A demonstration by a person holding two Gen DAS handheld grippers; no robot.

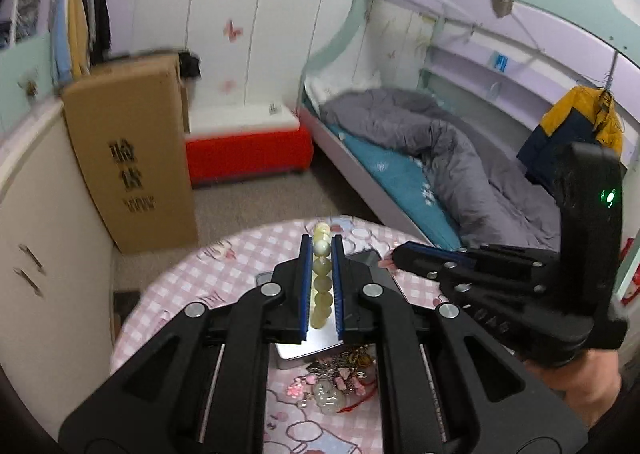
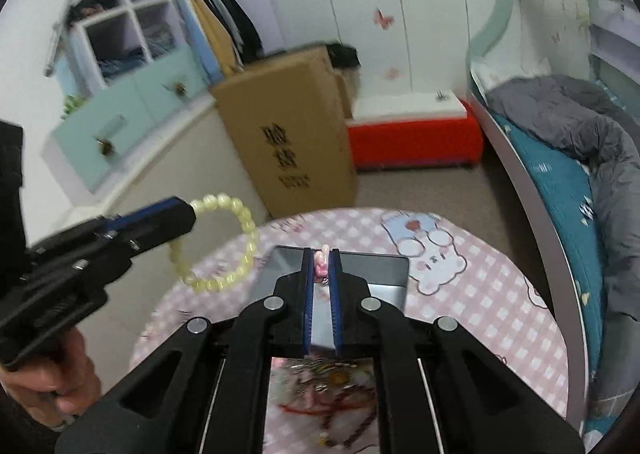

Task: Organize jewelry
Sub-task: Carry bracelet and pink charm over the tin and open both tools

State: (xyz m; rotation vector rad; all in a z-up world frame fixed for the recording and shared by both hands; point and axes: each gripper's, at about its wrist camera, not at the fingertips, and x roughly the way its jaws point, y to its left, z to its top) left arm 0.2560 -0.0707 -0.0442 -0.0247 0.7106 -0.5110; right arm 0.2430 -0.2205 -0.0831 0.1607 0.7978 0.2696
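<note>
My left gripper (image 1: 322, 244) is shut on a pale yellow-green bead bracelet (image 1: 322, 278), lifted above the round table. The right wrist view shows that bracelet (image 2: 236, 238) hanging as a loop from the left gripper (image 2: 188, 214). My right gripper (image 2: 322, 254) is shut on a small pink charm (image 2: 321, 266) held between its blue pads, above a grey metal tray (image 2: 384, 266). A heap of jewelry (image 1: 340, 378) with pink charms, a jade piece and red cord lies on the table under both grippers. In the left wrist view the right gripper (image 1: 400, 252) reaches in from the right.
The round table (image 2: 480, 294) wears a pink checked cloth with cartoon prints. Beyond it stand a tall cardboard box (image 1: 132, 158), a red and white bench (image 1: 248, 142), a cabinet (image 1: 44, 254) on the left and a bed (image 1: 440, 162) with a grey quilt on the right.
</note>
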